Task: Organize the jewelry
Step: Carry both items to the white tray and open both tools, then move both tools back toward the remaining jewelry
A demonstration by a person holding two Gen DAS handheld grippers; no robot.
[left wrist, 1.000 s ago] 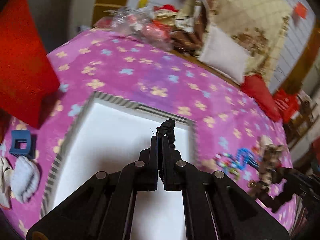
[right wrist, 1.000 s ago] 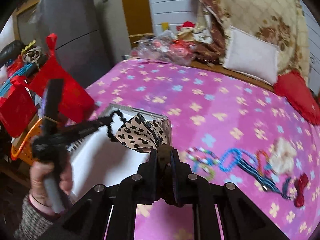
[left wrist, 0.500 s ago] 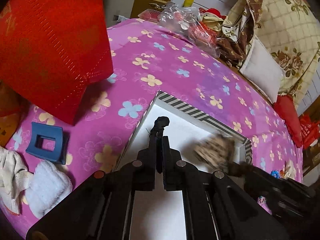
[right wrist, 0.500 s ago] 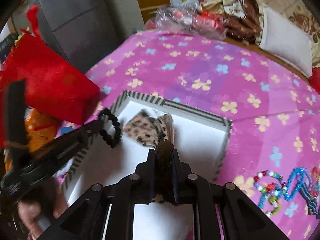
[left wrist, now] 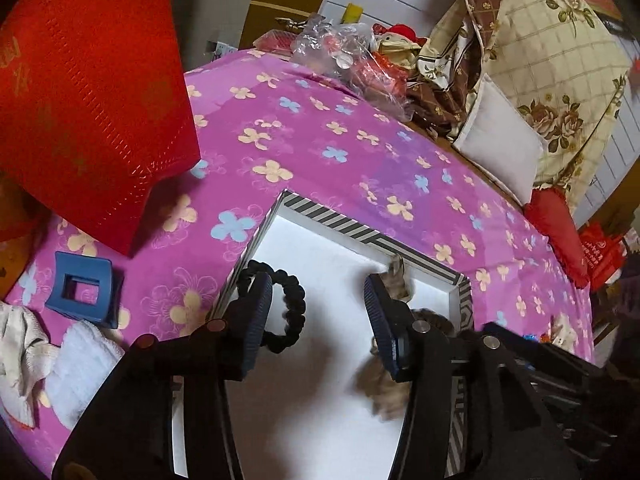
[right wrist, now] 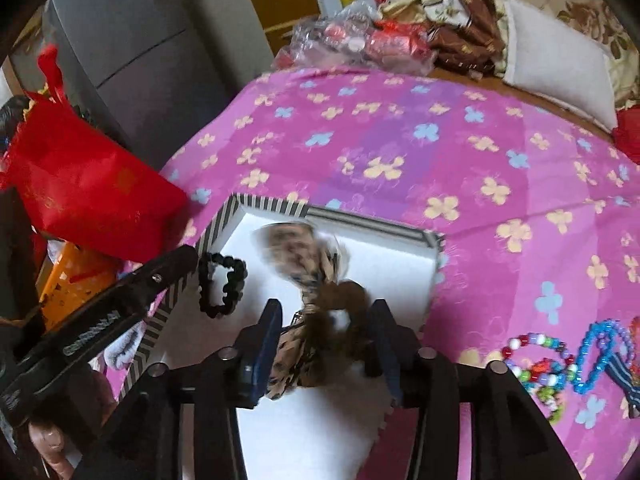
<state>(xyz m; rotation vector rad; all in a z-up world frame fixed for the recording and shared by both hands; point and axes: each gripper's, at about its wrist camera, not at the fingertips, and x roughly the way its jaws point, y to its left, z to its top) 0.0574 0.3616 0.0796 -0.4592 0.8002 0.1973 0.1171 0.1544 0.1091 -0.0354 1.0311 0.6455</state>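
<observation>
A white box with a striped rim (left wrist: 332, 220) (right wrist: 272, 205) lies on the pink flowered cloth. My left gripper (left wrist: 316, 308) is open over it, and a black beaded bracelet (left wrist: 286, 308) (right wrist: 222, 284) sits by the left finger at the box's left side. My right gripper (right wrist: 328, 336) is open above the box. A leopard-print bow scrunchie (right wrist: 316, 276) (left wrist: 384, 384), blurred, is between its fingers inside the box. Colourful bead necklaces (right wrist: 560, 360) lie on the cloth at the right.
A red gift bag (left wrist: 80, 92) (right wrist: 80, 184) stands left of the box. A blue hair claw (left wrist: 82, 288) and white cloth (left wrist: 52, 368) lie at the near left. Plastic bags (left wrist: 348, 60), pillows (left wrist: 500, 148) and a quilt crowd the far edge.
Both grippers have opened. The black bracelet has left the left gripper and the leopard scrunchie has left the right gripper, both now in the white box.
</observation>
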